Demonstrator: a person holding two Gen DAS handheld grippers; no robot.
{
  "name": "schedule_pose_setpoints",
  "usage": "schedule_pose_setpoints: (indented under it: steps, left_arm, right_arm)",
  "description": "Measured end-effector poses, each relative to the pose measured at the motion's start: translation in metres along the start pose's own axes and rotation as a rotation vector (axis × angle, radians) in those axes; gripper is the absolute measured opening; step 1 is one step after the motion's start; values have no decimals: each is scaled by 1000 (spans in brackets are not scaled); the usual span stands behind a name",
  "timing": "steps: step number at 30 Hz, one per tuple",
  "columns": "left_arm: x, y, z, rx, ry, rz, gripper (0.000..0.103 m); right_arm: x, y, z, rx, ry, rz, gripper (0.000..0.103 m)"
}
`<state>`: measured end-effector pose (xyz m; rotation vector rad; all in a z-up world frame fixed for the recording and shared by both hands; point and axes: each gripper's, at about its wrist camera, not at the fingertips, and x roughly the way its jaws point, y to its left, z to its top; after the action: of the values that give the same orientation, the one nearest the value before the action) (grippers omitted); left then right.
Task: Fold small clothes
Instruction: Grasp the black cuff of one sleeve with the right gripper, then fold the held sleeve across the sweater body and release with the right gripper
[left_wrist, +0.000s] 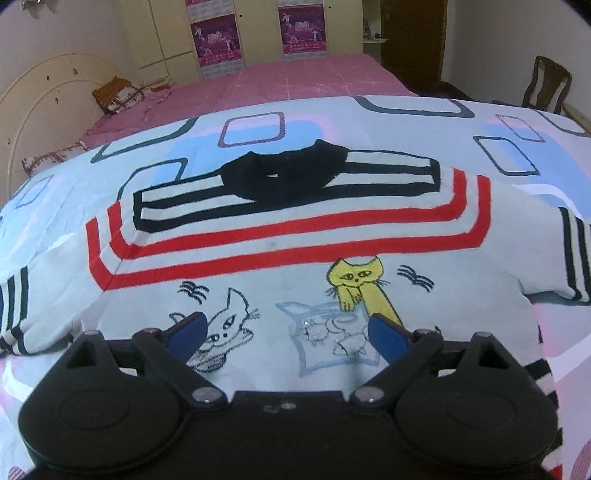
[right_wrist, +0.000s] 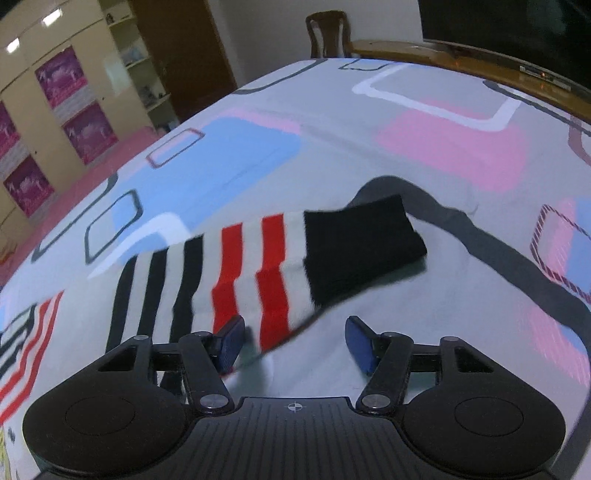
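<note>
Bed sheet (left_wrist: 517, 155), pale with blue and pink blocks and dark rounded outlines, covers the whole work surface; pink bedspread (left_wrist: 295, 77) on the bed beyond it, wooden chair (left_wrist: 546, 85) past that.

Small sweater (left_wrist: 280, 236) lies flat on the sheet, front up, black collar (left_wrist: 284, 177) at the far end, black then red stripes below it, cat drawings on the chest nearest me. Its right sleeve (right_wrist: 236, 269) stretches out sideways across the sheet: black and red stripes, black cuff (right_wrist: 362, 243) at the end.

My left gripper (left_wrist: 288, 332) hovers over the cat print, fingers spread wide, nothing between the pads.

My right gripper (right_wrist: 293, 341) is at the sleeve's near edge, fingers part open. Left pad (right_wrist: 231, 345) sits against the striped fabric edge; right pad (right_wrist: 360, 341) is over bare sheet. Not clamped on anything.
</note>
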<state>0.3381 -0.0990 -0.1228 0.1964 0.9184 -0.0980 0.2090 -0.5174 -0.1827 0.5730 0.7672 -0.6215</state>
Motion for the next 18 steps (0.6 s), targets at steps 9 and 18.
schedule_pose_setpoints:
  steps: [9, 18]
  left_arm:
    - [16, 1, 5, -9, 49, -17, 76]
    - [13, 20, 8, -37, 38, -9, 74]
  right_arm:
    - [10, -3, 14, 8, -82, -2, 12]
    - [-41, 67, 10, -195, -231, 132, 9]
